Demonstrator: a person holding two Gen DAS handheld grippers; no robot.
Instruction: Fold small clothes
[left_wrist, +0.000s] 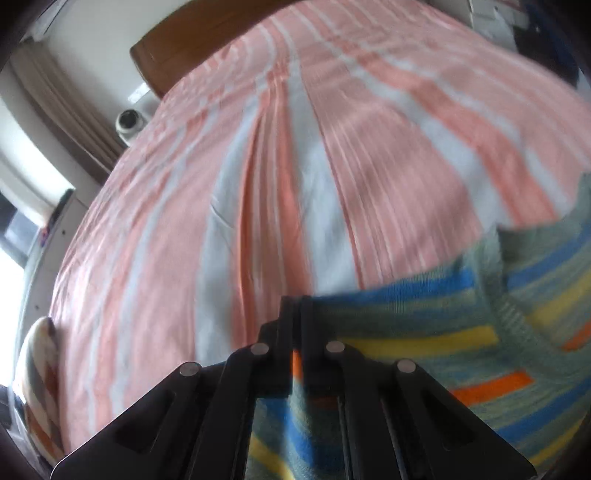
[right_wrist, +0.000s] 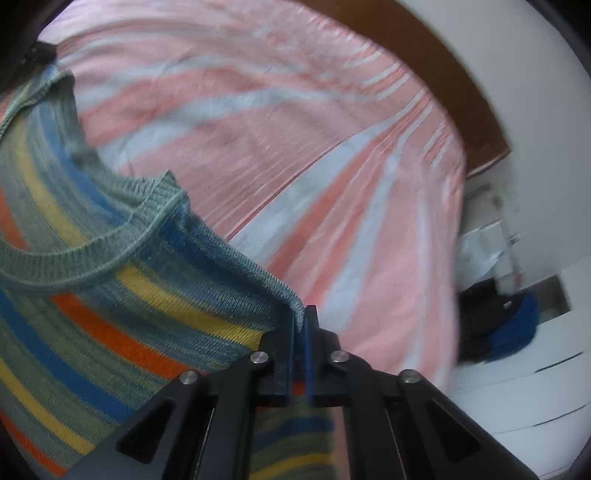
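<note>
Left wrist view: left tongs (left_wrist: 295, 306) are pinched closed on the edge of the striped knit sweater (left_wrist: 424, 332), which hangs from the grip over the pink-and-white striped bed (left_wrist: 258, 166). Cloth runs off to the right, fairly taut. Frame is blurred, so the exact grip depth can't be told.

Right wrist view: right tongs (right_wrist: 300, 317) are clamped closed on a shoulder corner of the sweater (right_wrist: 110, 295), with the ribbed neckline (right_wrist: 92, 258) just to the left. A brown headboard (right_wrist: 443, 92) sits behind the bed (right_wrist: 295, 147).

Judgement: to do this step well, hold both pinches level, keep the span taut without stretching the knit, and lower it flat onto the bed before folding. Risk: a thin grip could slip.
</note>
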